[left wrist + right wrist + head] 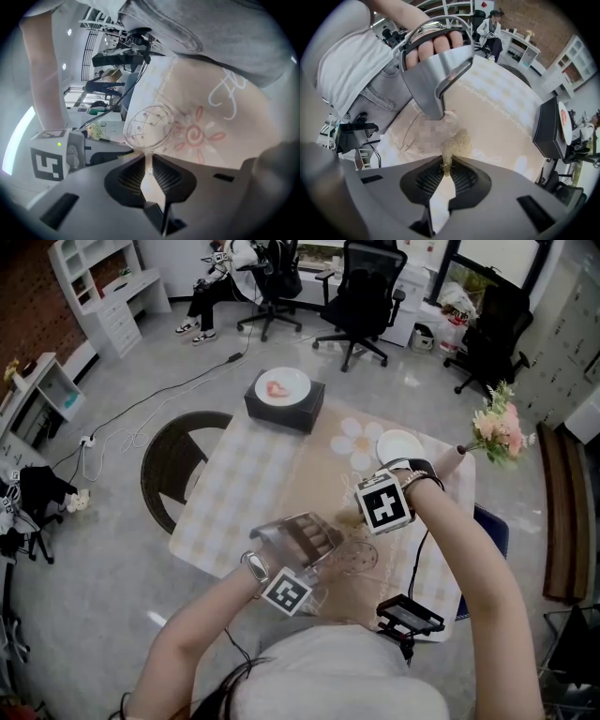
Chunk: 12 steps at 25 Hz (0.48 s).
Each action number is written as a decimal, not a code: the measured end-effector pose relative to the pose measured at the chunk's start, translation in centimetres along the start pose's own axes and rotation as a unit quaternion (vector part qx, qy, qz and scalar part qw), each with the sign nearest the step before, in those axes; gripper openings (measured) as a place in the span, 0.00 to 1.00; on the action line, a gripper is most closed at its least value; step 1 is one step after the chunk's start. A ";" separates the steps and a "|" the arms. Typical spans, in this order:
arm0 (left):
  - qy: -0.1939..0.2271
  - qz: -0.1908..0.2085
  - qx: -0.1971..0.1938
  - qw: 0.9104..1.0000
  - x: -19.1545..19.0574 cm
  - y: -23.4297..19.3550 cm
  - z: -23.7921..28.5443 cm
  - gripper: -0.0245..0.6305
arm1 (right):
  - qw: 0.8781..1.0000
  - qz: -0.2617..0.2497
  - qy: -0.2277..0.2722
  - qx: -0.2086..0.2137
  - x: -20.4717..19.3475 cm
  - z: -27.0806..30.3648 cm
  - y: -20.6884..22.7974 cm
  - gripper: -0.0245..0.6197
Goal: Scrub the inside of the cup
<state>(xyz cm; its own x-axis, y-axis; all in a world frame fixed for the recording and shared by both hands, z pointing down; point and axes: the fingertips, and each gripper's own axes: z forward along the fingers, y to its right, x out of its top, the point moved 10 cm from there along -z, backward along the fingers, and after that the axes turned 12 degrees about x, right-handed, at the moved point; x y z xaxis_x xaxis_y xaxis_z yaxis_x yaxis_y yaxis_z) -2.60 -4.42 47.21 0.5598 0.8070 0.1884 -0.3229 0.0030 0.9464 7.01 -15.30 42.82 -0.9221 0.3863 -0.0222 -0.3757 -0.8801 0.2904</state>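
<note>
Pinching the cup (149, 123) by its thin glass edge, my left gripper (149, 158) has its jaws nearly together on it. It holds the cup over the table (242, 486), near my body, probably to steady it for scrubbing. My right gripper (446, 165) is clamped on a scrubber (458, 140). The scrubber's free end projects forward, close beside the cup and aimed at its inside.
</note>
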 end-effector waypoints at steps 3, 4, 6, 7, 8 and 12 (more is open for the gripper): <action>0.016 0.019 0.005 1.000 0.1 0.2 -0.3 0.11 | 0.999 0.004 0.033 -0.016 -0.1 0.4 0.2 0.11; 0.018 0.023 0.007 1.000 0.2 0.3 -0.4 0.11 | 0.999 0.005 0.040 -0.016 -0.1 0.6 0.2 0.11; 0.018 0.027 0.008 0.999 0.1 0.5 -0.5 0.11 | 0.999 0.012 0.052 -0.012 -0.2 0.9 0.1 0.11; 0.015 0.027 0.007 0.999 0.0 0.5 -0.5 0.11 | 0.998 0.016 0.058 -0.010 -0.4 0.9 0.1 0.11; 0.012 0.028 0.006 1.000 -0.1 0.7 -0.6 0.11 | 0.998 0.021 0.066 -0.008 -0.5 0.8 0.1 0.11; -0.010 0.014 -0.003 1.000 -0.6 1.1 -0.7 0.11 | 0.993 0.050 0.104 -0.007 -1.4 0.5 -0.3 0.11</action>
<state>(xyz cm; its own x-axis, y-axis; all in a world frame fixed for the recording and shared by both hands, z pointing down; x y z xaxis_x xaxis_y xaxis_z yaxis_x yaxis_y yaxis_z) -3.85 -4.48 47.92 0.5657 0.7944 0.2211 -0.3437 -0.0166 0.9389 8.50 -15.43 43.27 -0.9536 0.2319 -0.1920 -0.2806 -0.9156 0.2879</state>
